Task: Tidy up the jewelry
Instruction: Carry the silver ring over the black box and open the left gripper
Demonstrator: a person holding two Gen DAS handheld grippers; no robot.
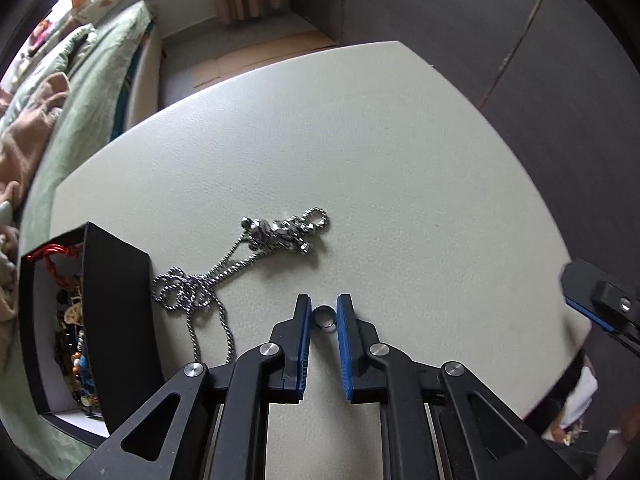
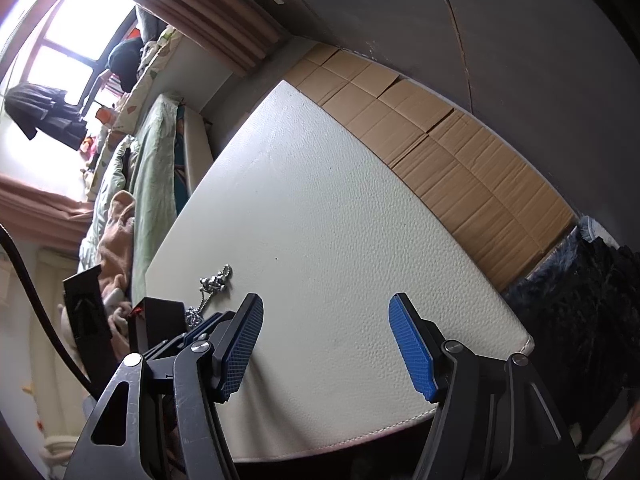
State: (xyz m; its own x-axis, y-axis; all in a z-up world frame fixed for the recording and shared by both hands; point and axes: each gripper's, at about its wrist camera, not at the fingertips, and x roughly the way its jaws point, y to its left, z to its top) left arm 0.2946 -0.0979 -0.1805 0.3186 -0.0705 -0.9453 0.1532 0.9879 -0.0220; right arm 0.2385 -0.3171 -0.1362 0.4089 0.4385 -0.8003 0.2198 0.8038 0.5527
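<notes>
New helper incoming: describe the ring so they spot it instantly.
On the white table, right of the black box, lies a silver chain necklace. Just right of it, between the left tool's blue pads, lies the ring: a small plain silver band, not a chain.

Soft daylight from a blown-out window point(image 2: 76, 36) — sharp centre, strong fisheye bending, dark vignetted corners.

Left hand-held gripper point(image 1: 324, 310) angled steeply down, jaws narrow; right hand-held gripper point(image 2: 326, 312) jaws wide, empty.

The ring point(image 1: 324, 317) and chain point(image 1: 208, 284) are shiny metal. The table point(image 2: 340, 220) is grained white leatherette; the box point(image 1: 116, 320) is matt black.
</notes>
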